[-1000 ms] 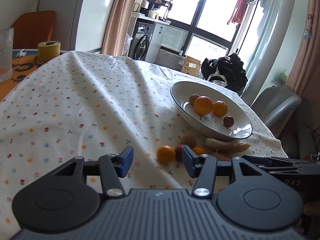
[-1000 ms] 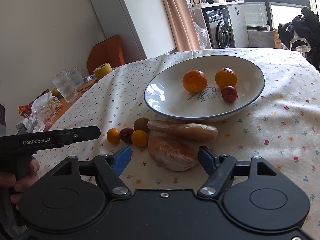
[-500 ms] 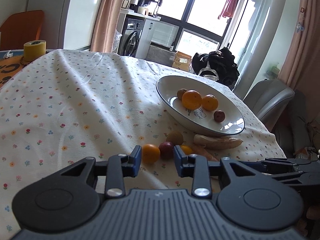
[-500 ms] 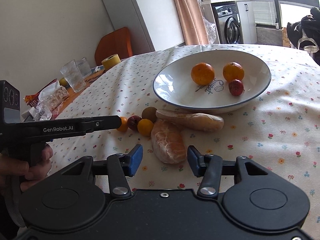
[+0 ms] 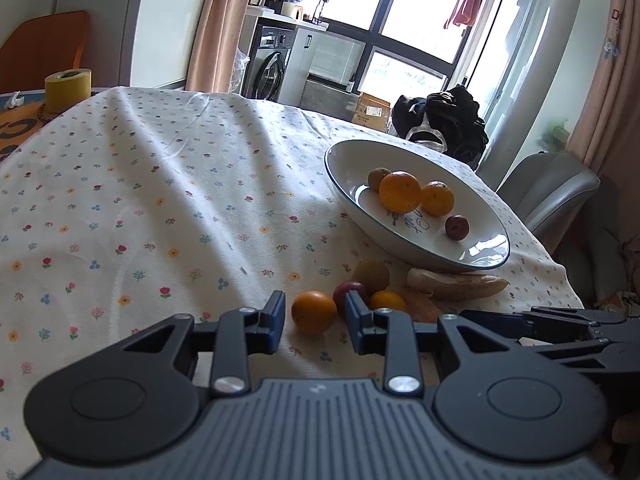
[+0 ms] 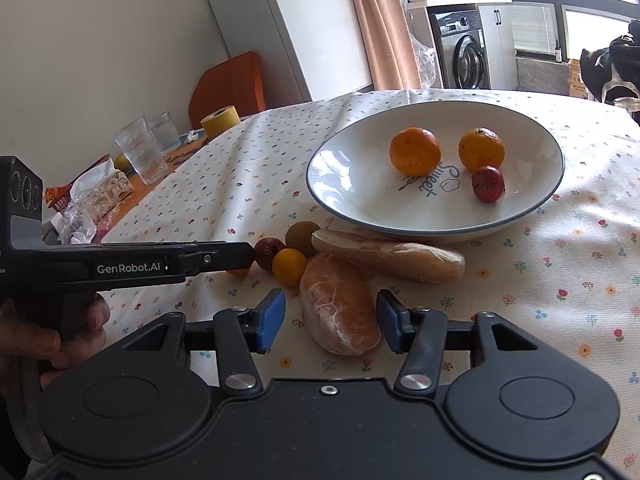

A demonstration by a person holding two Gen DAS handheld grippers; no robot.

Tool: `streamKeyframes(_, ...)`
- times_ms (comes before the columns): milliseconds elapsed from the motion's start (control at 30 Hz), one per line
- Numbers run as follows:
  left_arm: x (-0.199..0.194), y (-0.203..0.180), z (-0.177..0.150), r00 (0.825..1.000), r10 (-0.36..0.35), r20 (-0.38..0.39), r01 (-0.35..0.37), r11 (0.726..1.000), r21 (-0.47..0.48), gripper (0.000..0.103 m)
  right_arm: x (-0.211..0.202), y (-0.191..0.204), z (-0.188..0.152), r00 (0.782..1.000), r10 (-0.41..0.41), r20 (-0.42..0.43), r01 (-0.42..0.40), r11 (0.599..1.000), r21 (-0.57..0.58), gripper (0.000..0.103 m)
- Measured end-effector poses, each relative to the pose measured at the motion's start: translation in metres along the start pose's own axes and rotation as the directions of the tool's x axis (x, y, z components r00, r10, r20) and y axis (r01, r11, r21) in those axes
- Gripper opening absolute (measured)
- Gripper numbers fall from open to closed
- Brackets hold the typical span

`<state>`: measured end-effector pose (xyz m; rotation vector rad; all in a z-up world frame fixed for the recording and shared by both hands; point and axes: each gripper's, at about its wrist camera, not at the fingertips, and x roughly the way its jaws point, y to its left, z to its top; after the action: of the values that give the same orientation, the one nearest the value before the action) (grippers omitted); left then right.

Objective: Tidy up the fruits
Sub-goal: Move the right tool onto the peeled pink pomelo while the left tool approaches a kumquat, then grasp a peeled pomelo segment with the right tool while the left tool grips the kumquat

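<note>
left gripper (image 5: 315, 315) parted, empty, small orange (image 5: 313, 311) centred between tips | right gripper (image 6: 330, 320) parted, empty, straddling peeled segment (image 6: 338, 304), long axis pointing away

Both wrist cameras sit low and close over the tabletop (image 5: 168, 184), looking forward between their own jaws toward the windows; both see the bowl (image 5: 472, 258) (image 6: 532, 210).

A white bowl (image 6: 520, 216) with a dark rim held two oranges (image 6: 415, 151), a red fruit (image 6: 488, 184) and a kiwi (image 5: 378, 178). Just beside it on the cloth lay two peeled segments (image 6: 340, 308), a kiwi (image 6: 302, 236), a red fruit (image 6: 269, 252) and two small oranges (image 5: 314, 311).
</note>
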<state>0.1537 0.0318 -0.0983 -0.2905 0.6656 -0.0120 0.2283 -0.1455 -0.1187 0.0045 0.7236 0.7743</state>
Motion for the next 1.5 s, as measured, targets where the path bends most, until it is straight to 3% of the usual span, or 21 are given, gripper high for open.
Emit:
streamKeyframes(300, 0.007, 0.001, -0.002, 1.0, -0.004, 0.005, 0.004, 1.0, 0.016, 0.031, 0.008, 0.006, 0.002, 1.0, -0.017, 0.012, 0.018, 0.999, -0.043, 0.052)
streamKeyframes(433, 0.005, 0.001, -0.003, 1.0, -0.007, 0.002, 0.007, 1.0, 0.015, 0.023, 0.01, 0.009, 0.002, 0.999, -0.029, 0.017, 0.03, 0.998, -0.059, 0.052)
streamKeyframes(533, 0.001, 0.001, -0.004, 1.0, -0.015, 0.002, 0.015, 1.0, 0.012, 0.023, 0.01, 0.011, 0.001, 0.998, -0.062, 0.022, 0.064, 0.995, -0.079, 0.038)
streamKeyframes(900, -0.015, -0.002, -0.008, 0.999, -0.022, 0.029, 0.022, 1.0, 0.007, 0.023, -0.003, 0.011, -0.004, 0.999, -0.031, 0.013, 0.032, 0.998, -0.053, 0.032)
streamKeyframes(1033, -0.019, -0.003, -0.008, 0.999, -0.024, 0.038, 0.024, 1.0, 0.003, 0.023, -0.015, 0.013, 0.001, 0.999, -0.023, 0.043, 0.025, 0.998, -0.055, 0.016)
streamKeyframes(1067, -0.02, -0.004, -0.008, 0.999, -0.026, 0.041, 0.026, 1.0, 0.005, 0.023, -0.016, 0.013, 0.001, 0.999, -0.019, 0.04, 0.021, 0.998, -0.056, 0.006)
streamKeyframes(1100, -0.022, -0.005, -0.008, 0.999, -0.028, 0.045, 0.028, 1.0, 0.007, 0.023, -0.016, 0.011, 0.002, 1.0, -0.006, 0.028, 0.007, 0.999, -0.052, 0.006)
streamKeyframes(1267, -0.027, -0.006, -0.009, 0.998, -0.031, 0.056, 0.03, 1.0, 0.007, 0.023, -0.016, 0.012, -0.001, 1.0, -0.006, 0.025, 0.007, 0.999, -0.038, 0.008)
streamKeyframes(1367, -0.029, -0.006, -0.01, 0.998, -0.031, 0.056, 0.031, 0.999, 0.01, 0.023, -0.016, 0.013, -0.002, 0.999, -0.024, 0.022, 0.025, 0.999, -0.039, 0.023)
streamKeyframes(1433, -0.03, -0.007, -0.01, 0.998, -0.035, 0.054, 0.034, 0.999, 0.012, 0.023, -0.015, 0.013, -0.003, 0.999, -0.026, 0.02, 0.027, 0.999, -0.042, 0.024)
streamKeyframes(1500, -0.029, -0.008, -0.011, 0.998, -0.037, 0.051, 0.037, 0.999, 0.014, 0.023, -0.012, 0.014, -0.003, 1.0, -0.029, 0.012, 0.029, 0.999, -0.045, 0.034)
